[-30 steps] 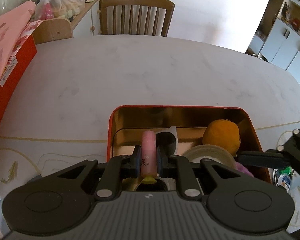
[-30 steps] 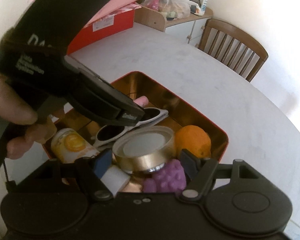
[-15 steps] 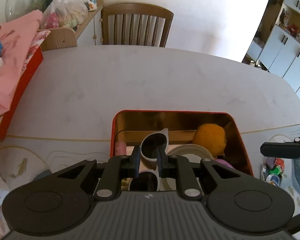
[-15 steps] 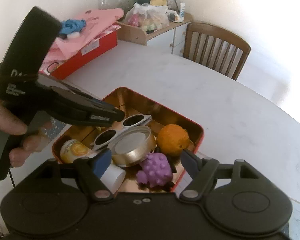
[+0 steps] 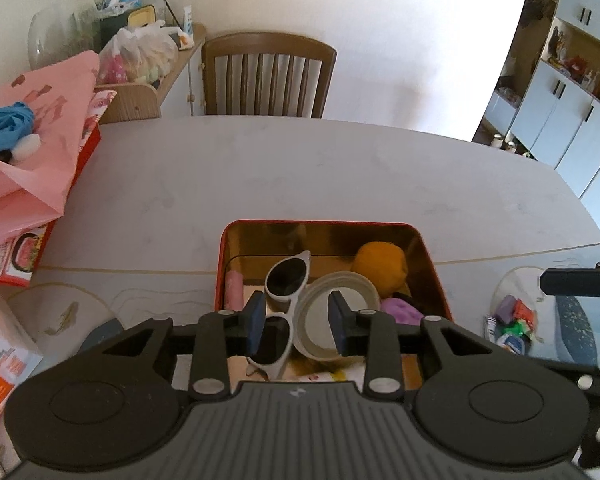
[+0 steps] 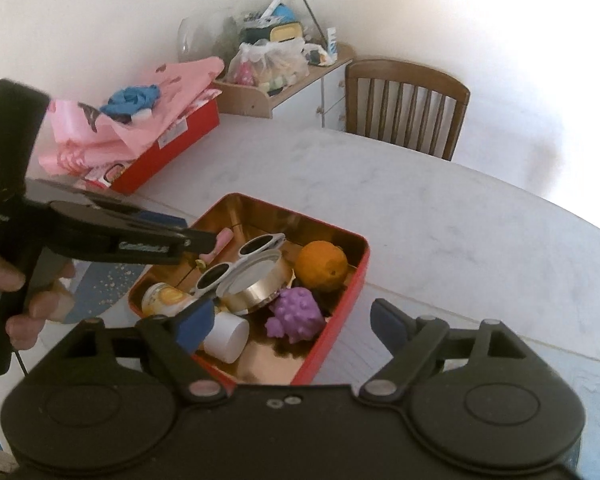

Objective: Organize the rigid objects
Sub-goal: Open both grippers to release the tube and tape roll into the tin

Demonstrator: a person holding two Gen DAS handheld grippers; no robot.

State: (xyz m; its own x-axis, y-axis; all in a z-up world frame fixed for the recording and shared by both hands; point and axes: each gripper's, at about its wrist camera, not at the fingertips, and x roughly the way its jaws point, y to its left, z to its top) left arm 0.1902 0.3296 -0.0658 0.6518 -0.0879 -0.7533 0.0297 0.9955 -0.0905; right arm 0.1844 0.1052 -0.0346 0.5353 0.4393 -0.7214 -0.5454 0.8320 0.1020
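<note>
Since the red tin (image 5: pixel 428 256) on the tabletop (image 5: pixel 300 168) gathers every item, you hold both jaws open and empty above it.

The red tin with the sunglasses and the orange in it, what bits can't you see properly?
- Red tin: left wrist view, its near end is hidden by the left gripper.
- Pink tube: left wrist view, lower end is behind a finger.
- Yellow jar: right wrist view, label too blurred to read.

White table (image 5: pixel 300 168) bears red tin (image 5: pixel 432 264), red box (image 6: pixel 168 156).
</note>
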